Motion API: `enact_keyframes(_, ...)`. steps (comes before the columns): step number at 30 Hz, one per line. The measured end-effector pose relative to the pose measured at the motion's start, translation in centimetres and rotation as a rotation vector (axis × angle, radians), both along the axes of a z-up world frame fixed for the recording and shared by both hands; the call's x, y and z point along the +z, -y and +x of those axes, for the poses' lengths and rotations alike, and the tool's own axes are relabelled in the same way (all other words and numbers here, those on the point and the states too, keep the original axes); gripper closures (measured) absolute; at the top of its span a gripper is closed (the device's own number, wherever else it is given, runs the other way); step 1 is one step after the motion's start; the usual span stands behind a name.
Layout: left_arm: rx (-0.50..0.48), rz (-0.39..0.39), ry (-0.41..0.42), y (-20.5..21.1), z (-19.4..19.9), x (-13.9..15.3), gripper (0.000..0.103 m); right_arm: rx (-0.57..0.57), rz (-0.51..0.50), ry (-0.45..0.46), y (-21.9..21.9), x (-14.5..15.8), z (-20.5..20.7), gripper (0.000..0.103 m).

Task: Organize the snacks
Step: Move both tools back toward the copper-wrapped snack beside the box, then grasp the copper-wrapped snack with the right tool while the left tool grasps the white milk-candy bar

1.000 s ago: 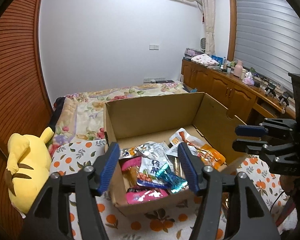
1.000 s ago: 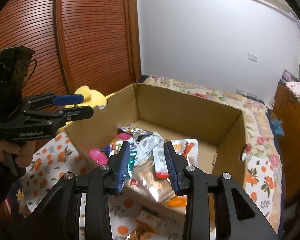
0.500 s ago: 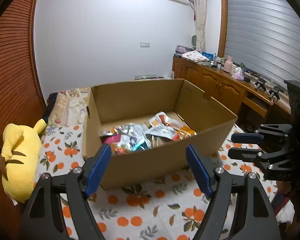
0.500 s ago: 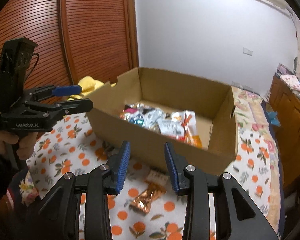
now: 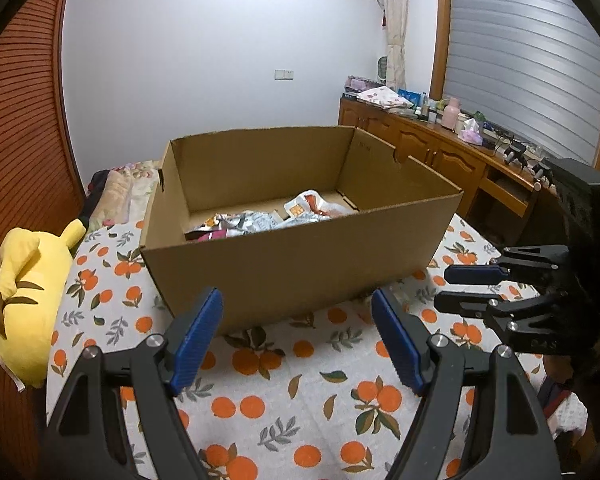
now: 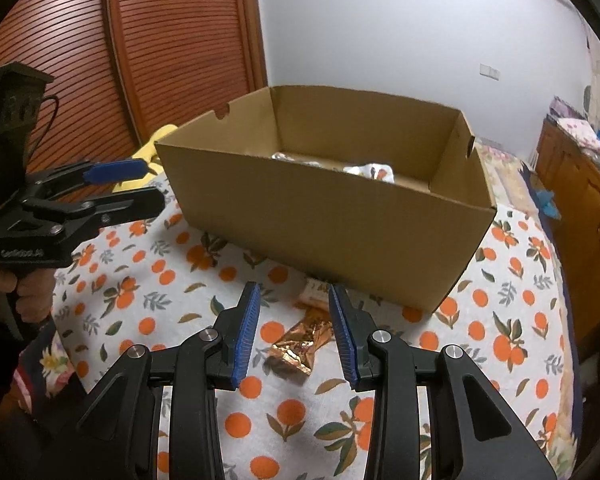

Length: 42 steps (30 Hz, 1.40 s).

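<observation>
An open cardboard box (image 5: 300,264) (image 6: 320,216) stands on an orange-print tablecloth (image 5: 300,400) and holds several snack packets (image 5: 260,222) (image 6: 372,170). In front of the box a copper foil packet (image 6: 296,344) and a pale packet (image 6: 316,294) lie on the cloth. My right gripper (image 6: 294,292) (image 5: 442,288) hovers over them, jaws narrowly apart and empty. My left gripper (image 5: 296,320) (image 6: 154,183) is open wide before the box's near wall, with nothing between its fingers. A hand holds its grip at the left of the right wrist view.
A yellow plush toy (image 5: 32,280) lies at the cloth's left edge. A bed with floral bedding (image 5: 120,188) sits behind the box. A wooden sideboard (image 5: 440,152) with bottles runs along the right wall, and slatted wooden doors (image 6: 160,60) on the left.
Both grippers have drawn back from above the box and sunk in front of it. The left jaws have widened. The foil packet on the cloth has come into the right wrist view.
</observation>
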<state>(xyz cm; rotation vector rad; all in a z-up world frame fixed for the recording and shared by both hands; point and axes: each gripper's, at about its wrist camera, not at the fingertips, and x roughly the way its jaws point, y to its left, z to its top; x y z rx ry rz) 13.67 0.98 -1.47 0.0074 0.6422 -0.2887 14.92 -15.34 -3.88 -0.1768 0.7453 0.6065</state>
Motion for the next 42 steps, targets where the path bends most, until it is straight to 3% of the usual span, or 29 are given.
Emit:
enact_keyframes(25, -0.031, 0.003, -0.086, 2.1, -0.2, -3.6, 0.026, -0.068, -0.077, -0.173, -0.5, -6.1, 2.9, 0.067)
enact_keyframes(28, -0.042, 0.004, -0.090, 2.8, 0.3, -3.8, 0.026, -0.061, -0.089, -0.164, -0.3, -6.3, 2.6, 0.067)
enact_keyframes(30, -0.051, 0.003, -0.093, 3.4, 0.7, -3.9, 0.026, -0.057, -0.087, -0.157, 0.0, -6.2, 2.3, 0.084)
enact_keyframes(38, -0.108, 0.032, -0.108, 6.8, 3.0, -4.7, 0.028, -0.065, -0.057, -0.122, 1.9, -5.5, 0.8, 0.085)
enact_keyframes(42, -0.114, 0.010, -0.137, 7.9, 4.4, -5.1, 0.028, -0.077, -0.034, -0.097, 3.3, -4.6, 0.0, 0.085)
